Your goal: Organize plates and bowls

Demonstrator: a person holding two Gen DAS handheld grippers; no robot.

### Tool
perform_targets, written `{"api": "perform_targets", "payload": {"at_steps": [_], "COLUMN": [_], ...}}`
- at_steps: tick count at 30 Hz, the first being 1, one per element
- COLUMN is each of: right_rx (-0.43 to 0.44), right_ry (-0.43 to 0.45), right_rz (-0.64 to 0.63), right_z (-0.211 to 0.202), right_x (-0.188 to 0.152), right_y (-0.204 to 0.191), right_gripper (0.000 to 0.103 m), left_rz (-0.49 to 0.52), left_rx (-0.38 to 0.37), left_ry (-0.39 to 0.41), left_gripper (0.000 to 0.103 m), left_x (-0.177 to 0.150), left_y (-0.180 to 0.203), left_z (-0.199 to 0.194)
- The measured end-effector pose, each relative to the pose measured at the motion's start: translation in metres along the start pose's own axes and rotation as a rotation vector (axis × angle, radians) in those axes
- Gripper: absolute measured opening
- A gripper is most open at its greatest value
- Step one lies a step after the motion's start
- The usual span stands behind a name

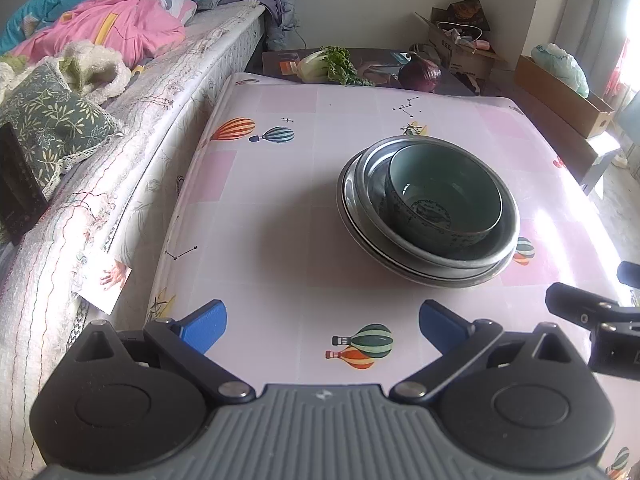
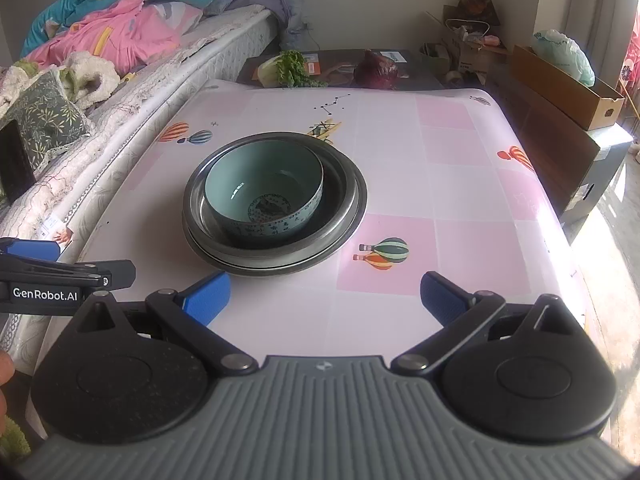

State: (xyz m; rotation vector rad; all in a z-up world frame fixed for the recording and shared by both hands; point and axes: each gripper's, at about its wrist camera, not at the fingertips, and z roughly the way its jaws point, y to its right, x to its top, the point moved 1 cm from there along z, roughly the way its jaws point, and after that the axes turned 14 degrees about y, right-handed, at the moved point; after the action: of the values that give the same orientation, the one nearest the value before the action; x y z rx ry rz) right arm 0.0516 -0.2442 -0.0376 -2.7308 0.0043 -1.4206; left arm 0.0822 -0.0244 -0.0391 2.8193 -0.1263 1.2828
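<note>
Stack looks finished on the worktop [image 2: 460, 184]

My left gripper [image 1: 322, 326] and right gripper [image 2: 325, 298] hang wide, empty; teal bowl [image 2: 264, 192] nests in 2 steel plates [image 2: 344, 204]; next, withdraw.

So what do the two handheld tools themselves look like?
Both match: the left tool and right tool have blue pads on black linkage arms, round black pivot housings and a ribbed grey body. White "GenRobot.AI" lettering shows on the left tool's side in the right wrist view.
</note>
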Motion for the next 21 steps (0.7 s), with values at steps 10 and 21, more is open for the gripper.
{"api": "perform_targets", "payload": {"at_steps": [10,21], "right_rx": [0.002,0.002], "right_ry": [-0.002,-0.001], "right_rz": [0.001,0.0], "right_z": [0.0008,0.001], "right_x": [-0.0001,0.0], "right_y": [0.0007,0.0007], "right_gripper": [0.102,0.102], "left_rz": [0.0,0.003], "left_rx": [-0.002,-0.001], "left_ry": [-0.001,0.0], "left_gripper": [0.103,0.103], "left_x": [0.0005,0.0007], "left_y": [0.0001,0.0016], "left_z": [-0.0001,-0.0004]}}
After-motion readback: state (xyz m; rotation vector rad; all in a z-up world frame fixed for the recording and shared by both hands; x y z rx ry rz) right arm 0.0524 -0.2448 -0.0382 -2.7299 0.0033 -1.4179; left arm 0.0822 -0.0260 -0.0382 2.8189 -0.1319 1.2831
